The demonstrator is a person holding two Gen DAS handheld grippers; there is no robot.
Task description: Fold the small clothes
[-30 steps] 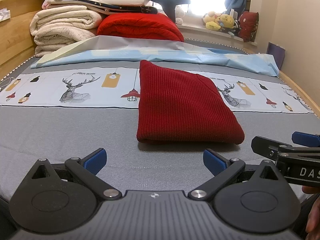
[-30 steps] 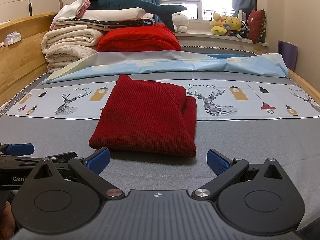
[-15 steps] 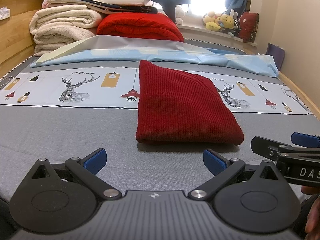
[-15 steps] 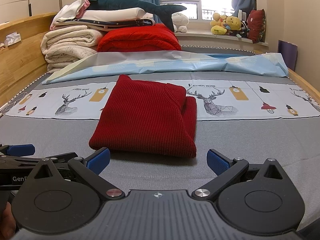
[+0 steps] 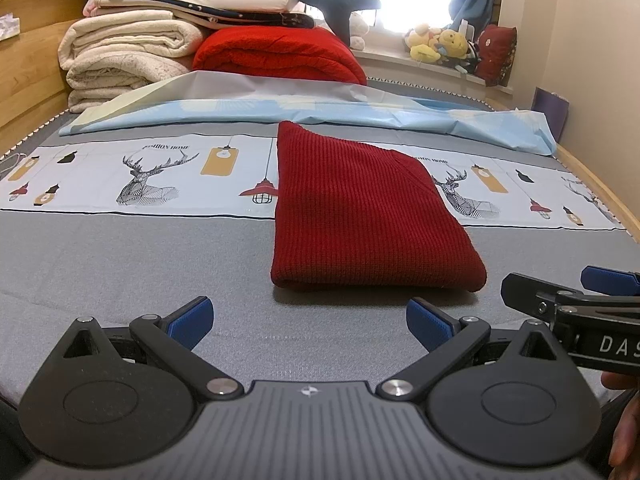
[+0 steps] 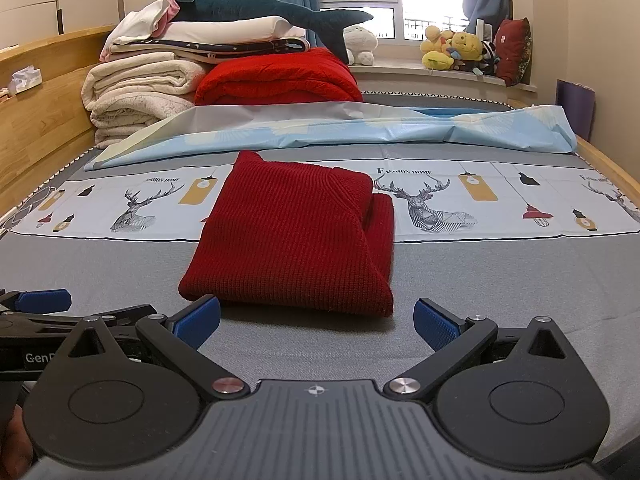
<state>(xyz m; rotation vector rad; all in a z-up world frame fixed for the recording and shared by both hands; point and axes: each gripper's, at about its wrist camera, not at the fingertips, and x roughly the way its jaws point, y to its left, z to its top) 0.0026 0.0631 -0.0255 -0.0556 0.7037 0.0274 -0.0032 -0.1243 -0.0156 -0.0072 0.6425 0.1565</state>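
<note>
With both the left tongs [image 5: 310,316] and right tongs [image 6: 316,318] wide and empty, we risk unrolling the folded red knit sweater [image 6: 294,236] by snagging its near edge.

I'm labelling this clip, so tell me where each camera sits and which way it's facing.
Left wrist: on the left tool, low over the bed, facing the folded red sweater ahead to the right; the right tool shows at right.
Right wrist: on the right tool, facing the sweater almost squarely; the left tool shows at left.
Shared: sweater, stacked blankets, window sill toys.
</note>
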